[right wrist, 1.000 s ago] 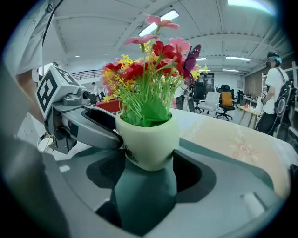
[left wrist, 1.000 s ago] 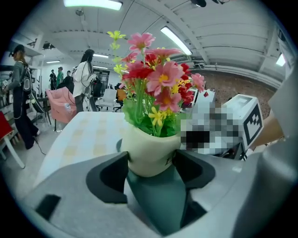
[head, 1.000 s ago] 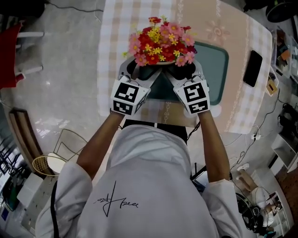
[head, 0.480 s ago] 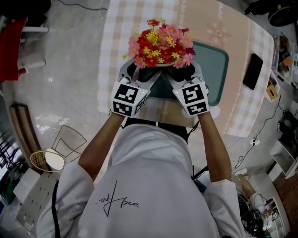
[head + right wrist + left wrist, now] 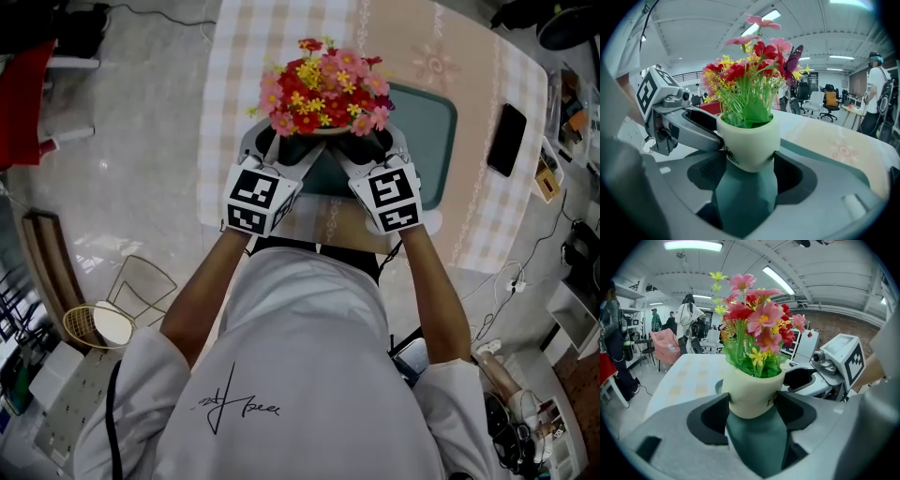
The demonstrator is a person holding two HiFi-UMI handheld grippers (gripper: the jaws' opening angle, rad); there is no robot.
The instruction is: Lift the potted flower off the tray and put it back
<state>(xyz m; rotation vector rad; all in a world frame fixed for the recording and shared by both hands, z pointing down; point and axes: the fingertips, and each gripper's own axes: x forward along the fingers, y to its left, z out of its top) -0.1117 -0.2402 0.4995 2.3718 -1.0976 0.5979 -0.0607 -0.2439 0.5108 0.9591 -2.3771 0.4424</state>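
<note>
A person, seen from above, holds a potted flower [image 5: 323, 94] (a smooth, cream-coloured round pot topped with a dense bunch of red, pink and yellow blooms) above a dark green rectangular tray [image 5: 433, 131] with rounded corners. The left tool [image 5: 750, 404] and the right tool [image 5: 750, 161] each clench the pot [image 5: 749, 143] from opposite sides. Their grey jaws, lined with dark hollowed pads, press against its curved wall below the rim. The pot hangs over the near left part of the tray. It looks clear of the tray's surface, though the gap under its base is hard to judge. The tray lies on a table [image 5: 281, 37] covered with a pale checked and flower-printed cloth.

To do this step well, both tools should probably move as one, level and with equal squeeze, since the pot's glossy, tapering wall could slide down through the pads. It seems wisest to lower it upright and straight down onto the tray's flat floor, letting go only once the base sits fully. The blooms look stiff and artificial on thin green stems, and likely make the pot top-heavy.
</note>
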